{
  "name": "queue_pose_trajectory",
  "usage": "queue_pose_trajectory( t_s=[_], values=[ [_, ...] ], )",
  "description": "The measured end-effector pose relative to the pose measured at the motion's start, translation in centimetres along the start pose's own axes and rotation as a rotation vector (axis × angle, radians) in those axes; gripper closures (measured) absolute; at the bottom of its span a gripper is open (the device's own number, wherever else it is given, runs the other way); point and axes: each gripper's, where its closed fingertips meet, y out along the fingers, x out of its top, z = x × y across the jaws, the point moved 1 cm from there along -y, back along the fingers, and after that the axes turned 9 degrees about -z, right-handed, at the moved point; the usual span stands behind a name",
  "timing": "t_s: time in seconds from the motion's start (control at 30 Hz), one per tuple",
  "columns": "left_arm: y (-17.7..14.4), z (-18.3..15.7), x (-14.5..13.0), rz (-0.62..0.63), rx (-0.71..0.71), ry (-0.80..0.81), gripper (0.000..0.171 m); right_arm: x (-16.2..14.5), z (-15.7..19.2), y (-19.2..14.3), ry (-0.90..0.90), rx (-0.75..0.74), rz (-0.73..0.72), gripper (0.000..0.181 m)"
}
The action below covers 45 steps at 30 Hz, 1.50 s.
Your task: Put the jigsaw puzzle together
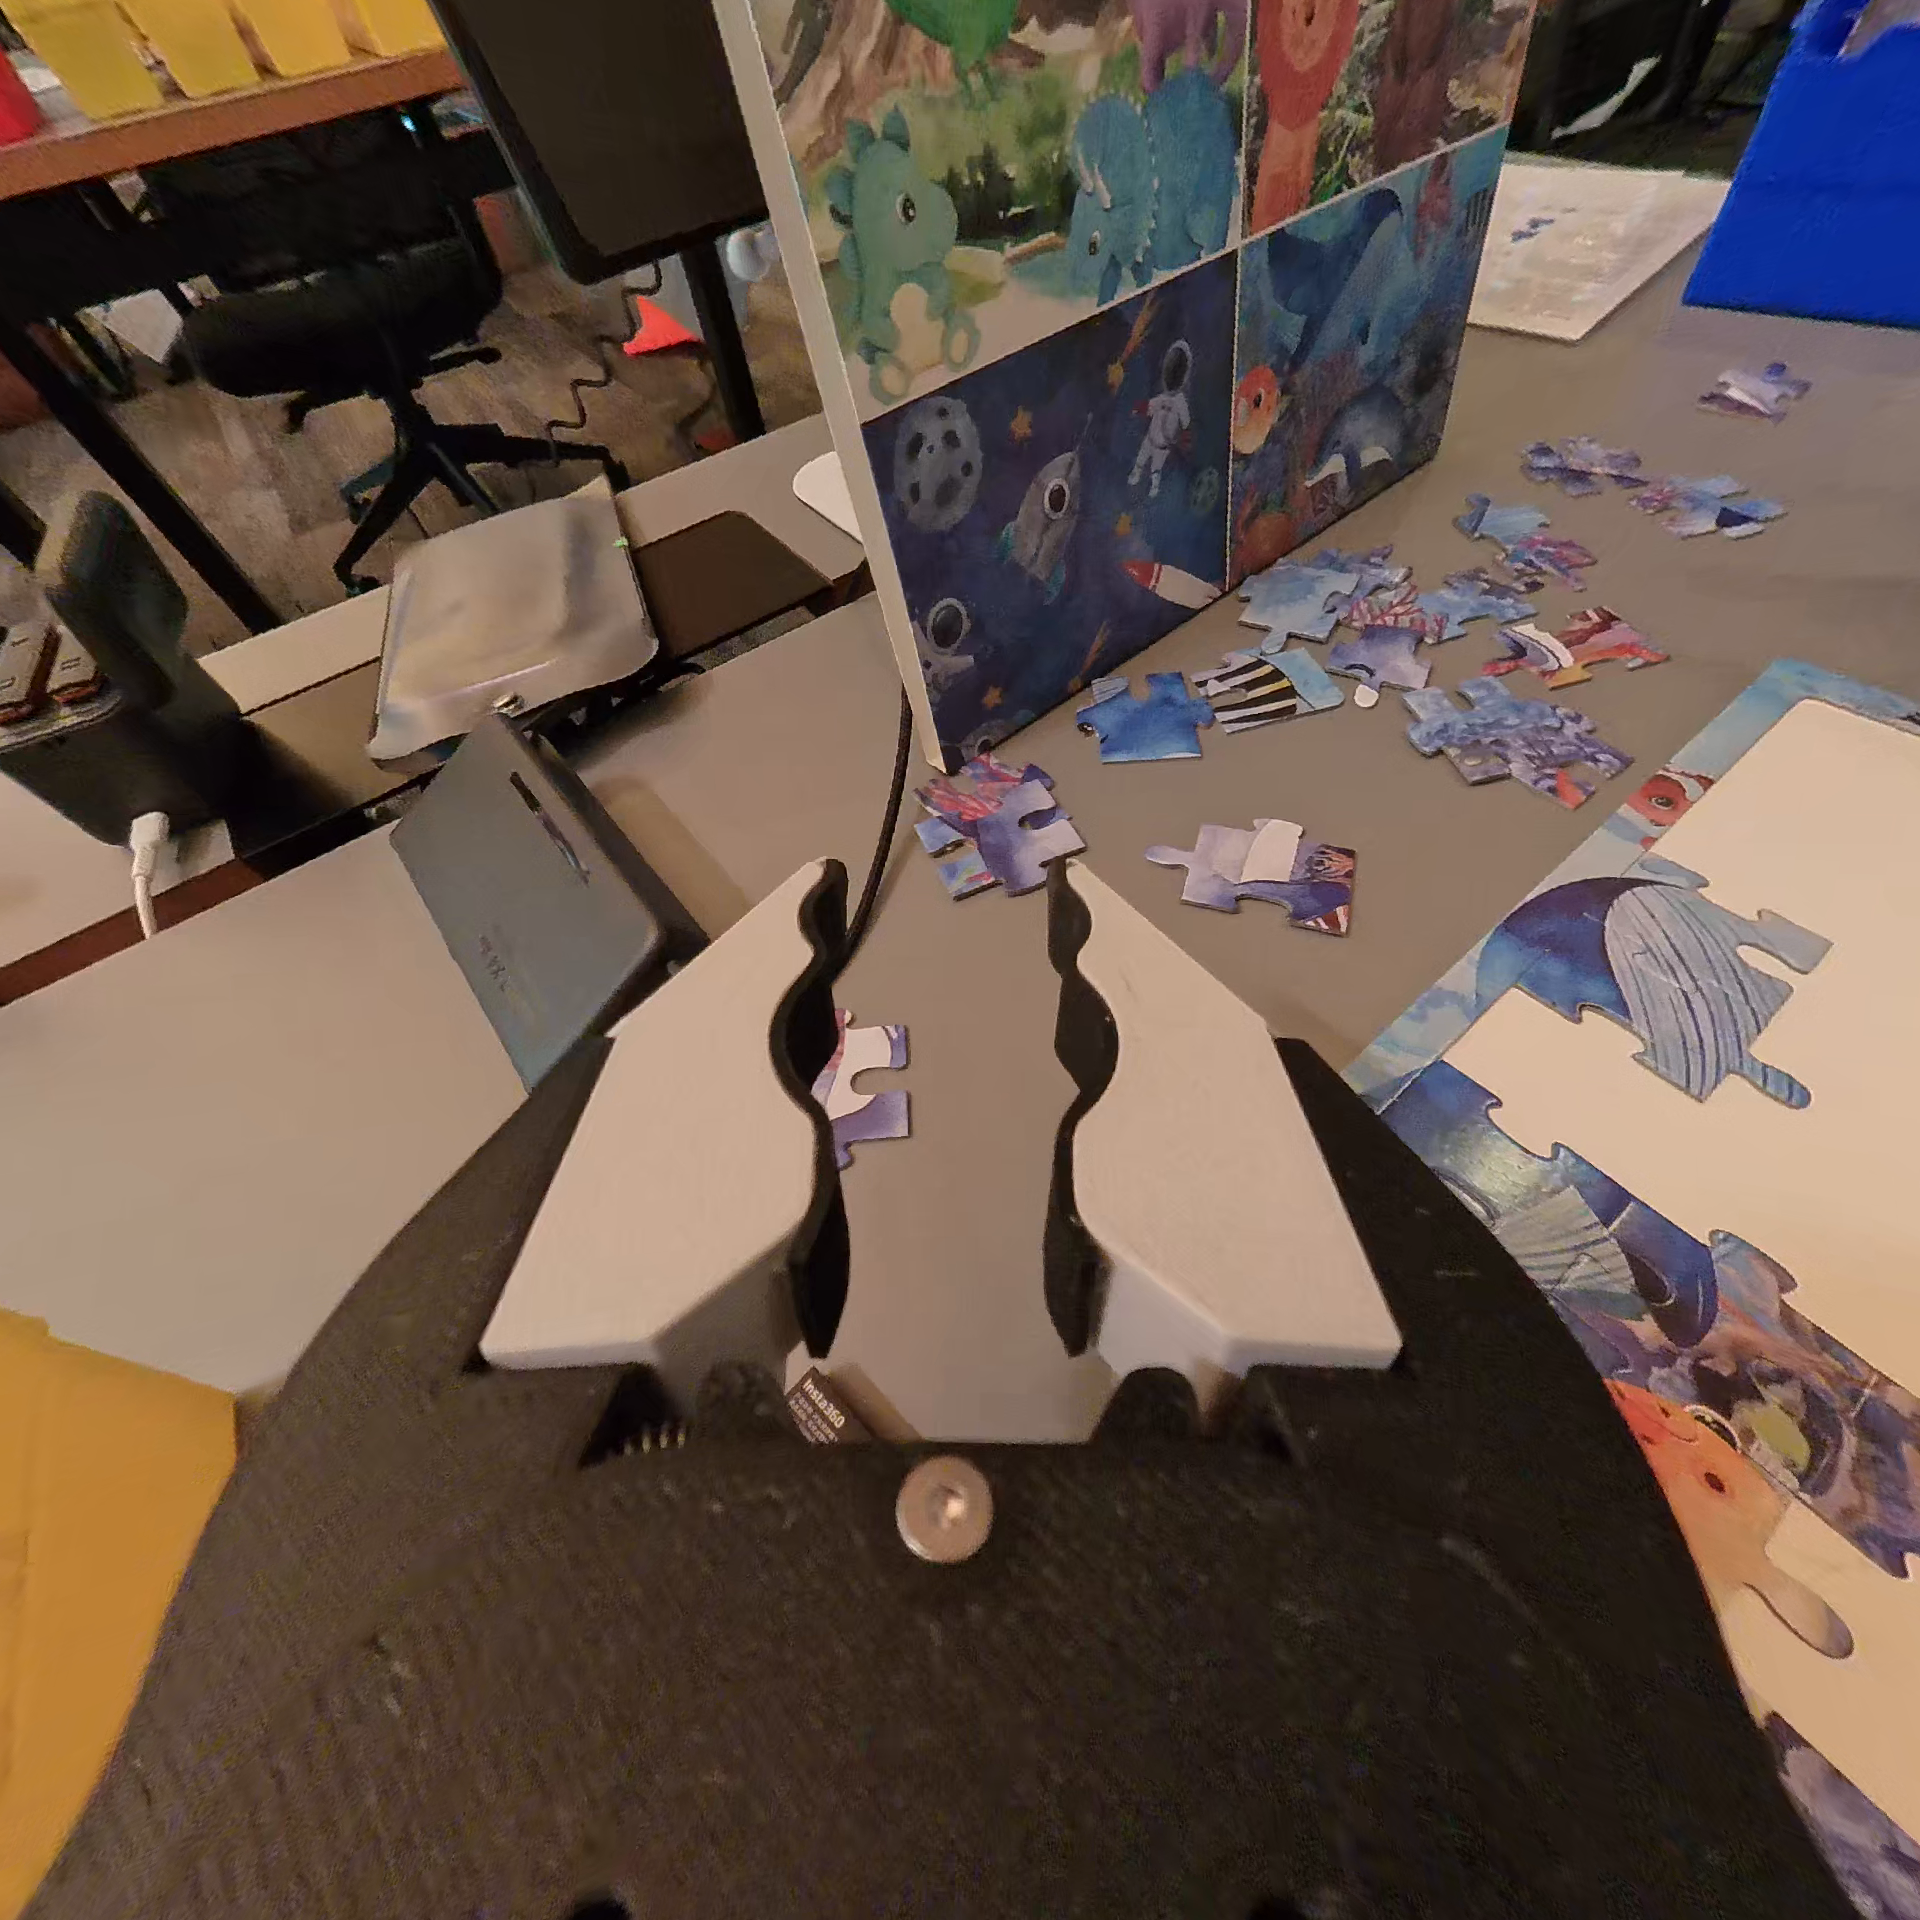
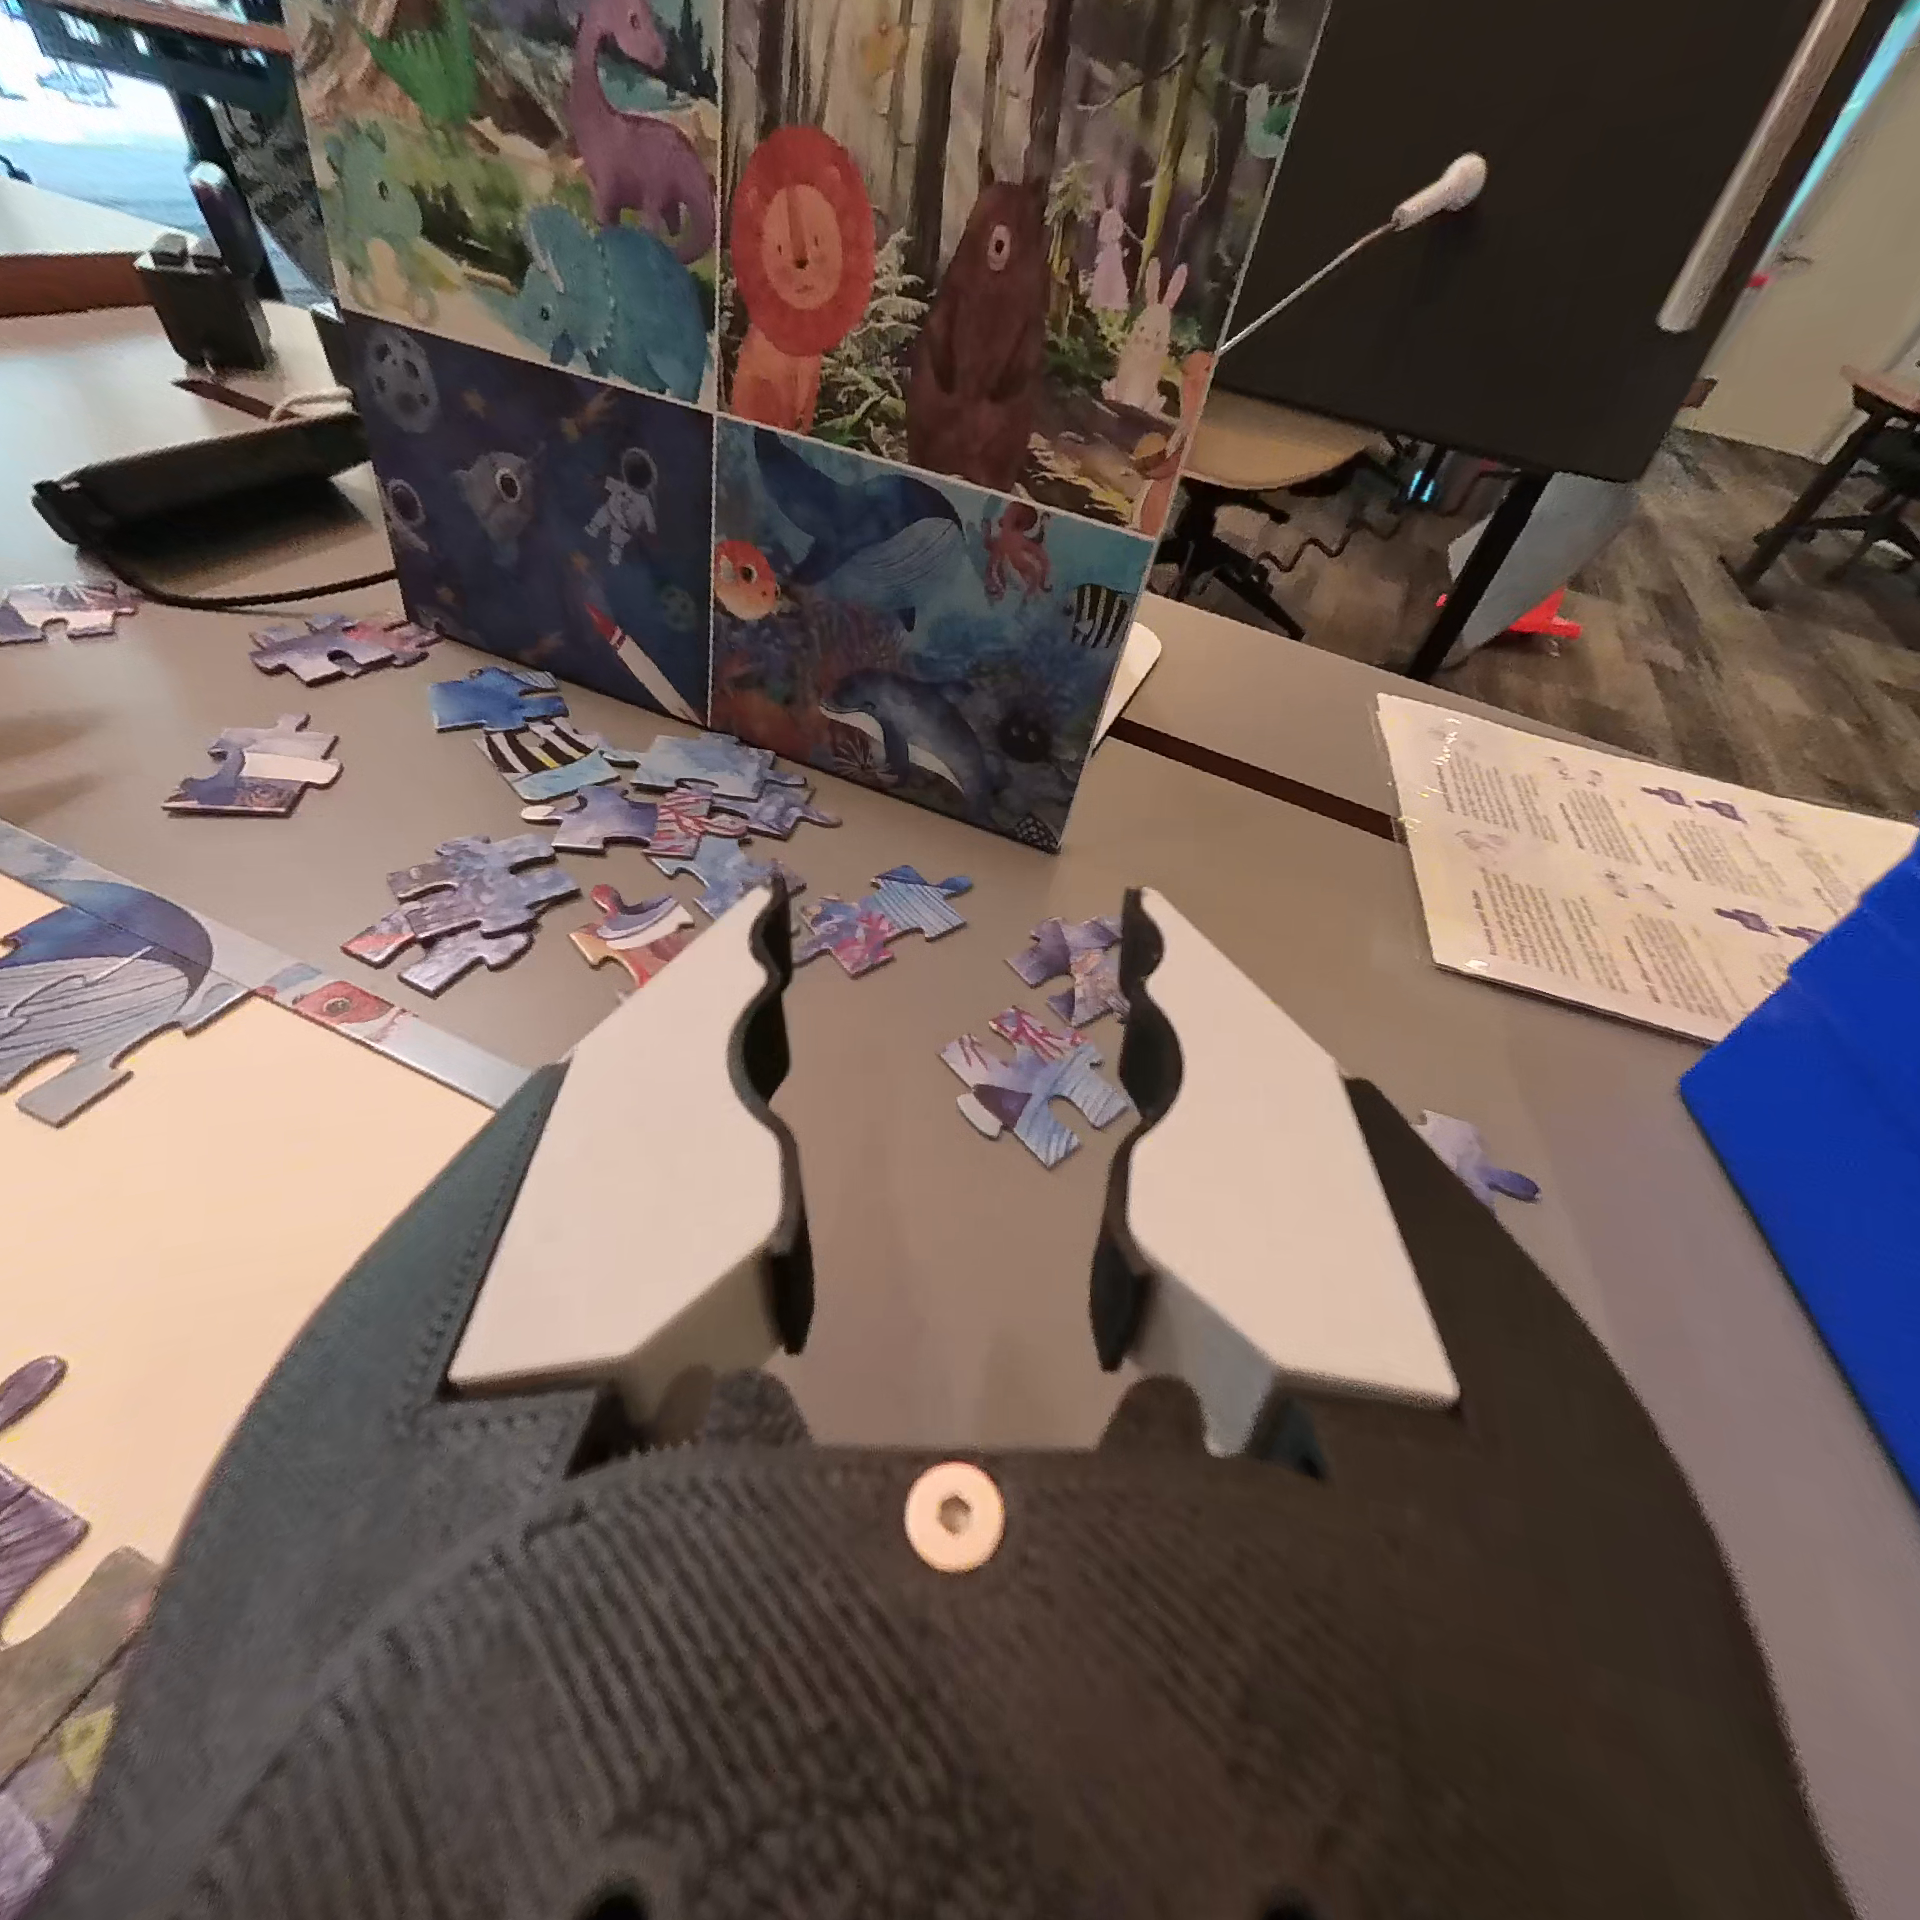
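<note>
The grey table (image 2: 1278,935) carries everything here. Largest on it is the upright picture board with four painted scenes (image 2: 790,416), standing at the far side. Next is the flat cardboard puzzle tray with a blue sea-scene border and pale bare backing (image 1: 1766,935), lying right of the left tool and left of the right tool, so it sits between the two. It is only partly filled: a blue whale section (image 1: 1662,966) is joined at its far edge, and much of the backing is uncovered, so the task looks well short of done.

Between board and tray lies a scatter of loose blue, purple and pink cardboard jigsaw pieces (image 2: 644,821).

The left tool (image 1: 951,883), grey-fingered on a black body, has its fingers spread wide and holds nothing. A single purple-and-white piece (image 1: 868,1086) lies on the table below it, partly hidden under its left finger.

The right tool (image 2: 956,914) is likewise spread wide and empty. A blue-and-pink striped piece (image 2: 1034,1091) lies flat beneath it, close against the inner side of its right finger, its long axis running obliquely across the gap.

Each tool has a piece close under it. For either, I judge the next move a short drop to the piece, then a carry inward toward the tray.
</note>
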Motion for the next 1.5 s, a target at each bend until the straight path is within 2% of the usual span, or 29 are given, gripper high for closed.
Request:
queue_pose_trajectory(
  t_s=[0.13, 0.3, 0.47, 0.53, 0.67, 0.9, 0.97, 1.03, 1.1, 1.2, 1.37, 1.5],
  values=[
    [0.0, 0.1, -0.3, -0.007, -0.008, -0.016, 0.134, 0.3, 0.5, 0.0, -0.005, 0.020, -0.041, 0.115],
    [-0.4, -0.4, 0.6, -0.050, -0.024, -0.031, 0.134, -0.4, 0.0, 0.7, -0.094, -0.006, -0.034, 0.116],
    [-0.8, -1.1, 1.8, -0.096, -0.031, -0.004, 0.133, -0.6, -0.1, 1.5, -0.002, 0.105, -0.058, 0.111],
    [-1.0, -1.3, 2.4, -0.126, -0.026, -0.017, 0.128, -0.4, -0.6, 1.5, -0.002, 0.126, -0.079, 0.114],
    [-1.5, -1.7, 3.4, -0.186, -0.027, -0.017, 0.127, -1.5, -2.2, 1.3, -0.107, 0.128, -0.021, 0.118],
    [-0.8, -2.5, 2.8, -0.163, -0.046, 0.005, 0.124, -2.8, -3.3, 1.2, -0.180, 0.143, 0.033, 0.118],
    [-0.4, -2.8, 2.2, -0.133, -0.054, -0.013, 0.114, -3.0, -3.1, 1.3, -0.204, 0.133, 0.040, 0.121],
    [-0.1, -3.4, 1.9, -0.107, -0.085, -0.044, 0.104, -2.9, -3.0, 1.3, -0.225, 0.118, 0.037, 0.135],
    [-0.1, -4.0, 2.1, -0.113, -0.117, -0.078, 0.100, -2.6, -3.0, 1.1, -0.243, 0.097, 0.010, 0.142],
    [-0.2, -4.8, 2.4, -0.128, -0.152, -0.100, 0.104, -2.0, -3.4, 0.8, -0.238, 0.057, -0.032, 0.142],
    [-0.3, -4.8, 2.4, -0.133, -0.129, -0.060, 0.119, -1.5, -4.7, 0.6, -0.178, -0.003, -0.056, 0.135],
    [-0.3, -5.1, 2.5, -0.136, -0.134, -0.053, 0.127, -2.1, -6.7, 0.0, -0.174, -0.089, -0.017, 0.135]
  ],
)
